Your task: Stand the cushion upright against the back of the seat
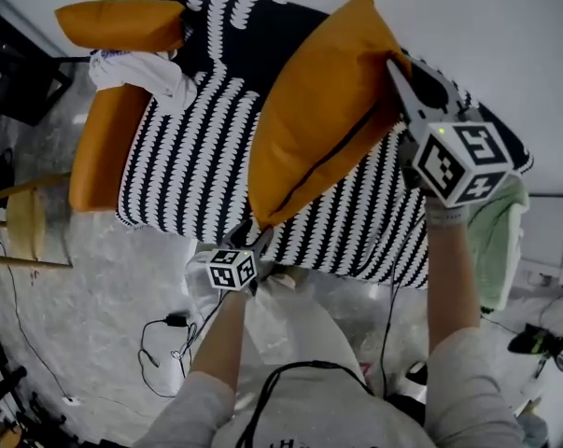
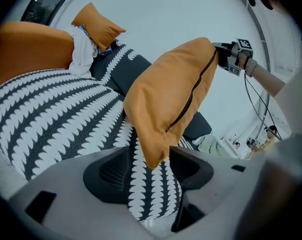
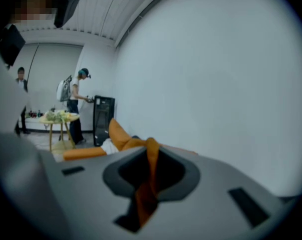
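A large orange cushion (image 1: 328, 110) with a dark zip hangs tilted over the black-and-white striped sofa seat (image 1: 188, 157). My right gripper (image 1: 395, 65) is shut on its top corner, near the white wall; orange fabric (image 3: 149, 184) is pinched between the jaws in the right gripper view. My left gripper (image 1: 253, 239) is at the seat's front edge with its jaws wide open. The cushion's lower corner (image 2: 153, 156) hangs between those jaws and the pads do not press on it. The dark sofa back (image 1: 253, 35) lies behind the cushion.
A second orange cushion (image 1: 122, 21) and a white cloth (image 1: 141, 68) lie at the sofa's far left end, above an orange armrest (image 1: 104, 147). A green cloth (image 1: 500, 241) hangs at the right end. Cables (image 1: 169, 334) run over the floor. A person (image 3: 78, 104) stands far off.
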